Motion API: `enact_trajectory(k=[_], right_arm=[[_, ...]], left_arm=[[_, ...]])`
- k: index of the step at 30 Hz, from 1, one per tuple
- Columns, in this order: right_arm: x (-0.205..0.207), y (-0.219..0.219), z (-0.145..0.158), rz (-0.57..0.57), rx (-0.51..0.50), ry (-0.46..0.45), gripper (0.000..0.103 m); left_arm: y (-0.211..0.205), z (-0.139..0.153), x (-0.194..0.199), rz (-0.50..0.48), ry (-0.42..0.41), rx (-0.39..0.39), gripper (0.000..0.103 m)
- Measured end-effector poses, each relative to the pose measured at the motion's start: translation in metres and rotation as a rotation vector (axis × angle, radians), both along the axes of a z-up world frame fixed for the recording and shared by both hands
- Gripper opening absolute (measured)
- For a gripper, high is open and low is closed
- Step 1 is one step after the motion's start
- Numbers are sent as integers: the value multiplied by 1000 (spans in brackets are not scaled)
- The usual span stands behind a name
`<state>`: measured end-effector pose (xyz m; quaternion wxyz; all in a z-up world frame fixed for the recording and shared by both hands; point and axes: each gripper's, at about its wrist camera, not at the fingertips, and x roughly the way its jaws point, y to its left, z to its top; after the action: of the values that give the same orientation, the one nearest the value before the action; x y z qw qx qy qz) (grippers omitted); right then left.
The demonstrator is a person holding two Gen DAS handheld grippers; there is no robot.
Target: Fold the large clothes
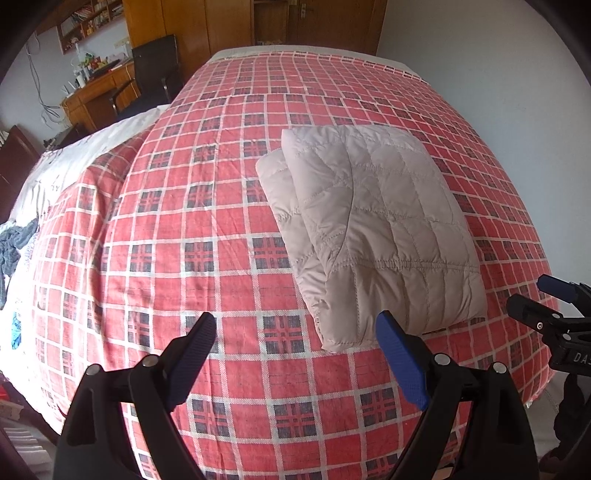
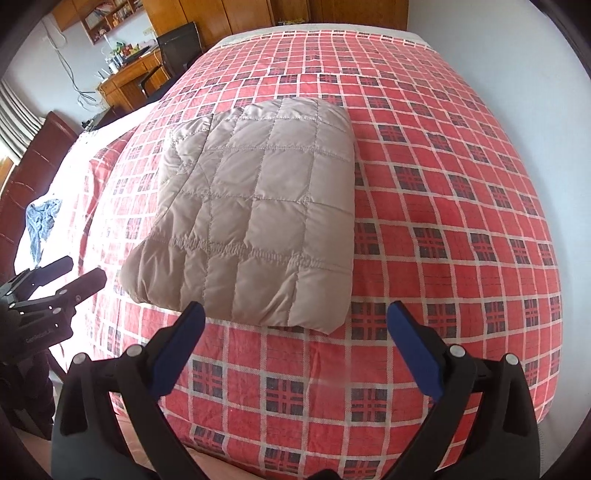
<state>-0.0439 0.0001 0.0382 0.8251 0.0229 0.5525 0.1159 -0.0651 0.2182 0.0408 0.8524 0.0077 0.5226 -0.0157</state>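
A beige quilted jacket (image 1: pixel 373 229) lies folded into a compact rectangle on the red plaid bedspread (image 1: pixel 207 206). In the right wrist view the same jacket (image 2: pixel 258 218) fills the middle, its elastic hem facing me. My left gripper (image 1: pixel 297 326) is open, held just short of the jacket's near left corner, with nothing between its blue pads. My right gripper (image 2: pixel 295 314) is also open, hovering in front of the jacket's near edge without touching it. The right gripper (image 1: pixel 546 299) shows at the edge of the left wrist view, and the left gripper (image 2: pixel 79 271) shows at the left of the right wrist view.
The plaid bedspread (image 2: pixel 443 206) covers a wide bed. A white sheet (image 1: pixel 74 155) with a blue-grey garment (image 2: pixel 42 218) lies at the left side. A wooden desk (image 1: pixel 99 92), a dark chair (image 1: pixel 155 70) and wardrobes (image 1: pixel 258 22) stand behind.
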Motion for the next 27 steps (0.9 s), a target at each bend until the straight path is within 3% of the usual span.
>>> enact_trajectory(k=[27], right_arm=[[2, -4, 0, -23, 12, -28, 98]], left_arm=[[1, -2, 0, 0, 7, 1, 88]])
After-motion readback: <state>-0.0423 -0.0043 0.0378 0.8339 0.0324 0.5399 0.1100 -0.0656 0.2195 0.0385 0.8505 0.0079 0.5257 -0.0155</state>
